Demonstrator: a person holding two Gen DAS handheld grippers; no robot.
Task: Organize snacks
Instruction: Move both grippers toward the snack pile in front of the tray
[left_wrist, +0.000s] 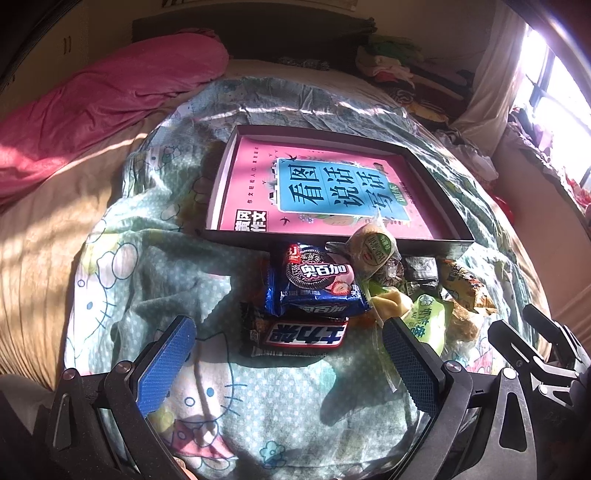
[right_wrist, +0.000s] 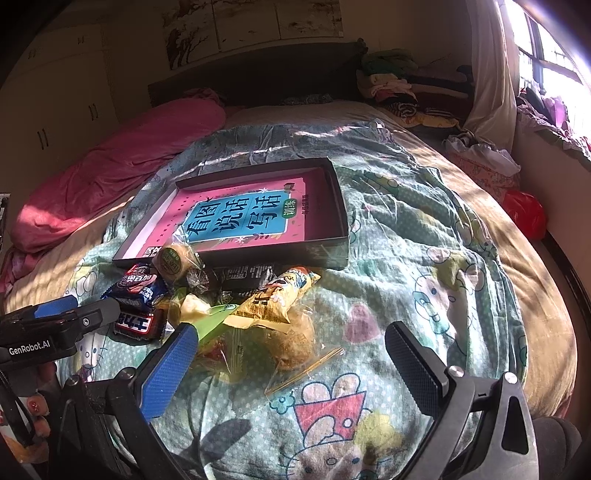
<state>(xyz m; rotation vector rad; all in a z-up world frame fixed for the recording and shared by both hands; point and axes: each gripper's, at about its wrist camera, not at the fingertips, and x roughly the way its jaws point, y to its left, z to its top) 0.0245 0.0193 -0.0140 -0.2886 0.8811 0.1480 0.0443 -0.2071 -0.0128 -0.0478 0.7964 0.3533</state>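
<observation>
Left claw (left_wrist: 288, 354) is wide open and holding nothing, hanging just short of the snack pile, with the black bar (left_wrist: 295, 338) lying flat right between my fingers. Right claw (right_wrist: 291, 350) is open too, nothing in it, hovering over the bun (right_wrist: 295, 343) in its clear wrapper. So nothing's grabbed yet, early days I reckon.

Everything sits on the quilt (left_wrist: 155, 266), heaped against the near wall of the box (left_wrist: 436, 177). Blue cookie pack (left_wrist: 317, 284) lies on top of the bar's far end. Round cake (left_wrist: 373, 247) leans on the box's near rim. Yellow bag (right_wrist: 277, 299) and green pack (left_wrist: 428, 317) are at the pile's right side.

My plan: take the bar first with the left, since it's closest. Come down low and pinch across its short sides, not the crinkly ends, which would probably slip. Drag it toward me a touch before lifting so the cookie pack slides off instead of flipping. Quilt's soft, so don't push down hard or I'd likely grab fabric too. Then into the box, on the book (left_wrist: 325, 192).
</observation>
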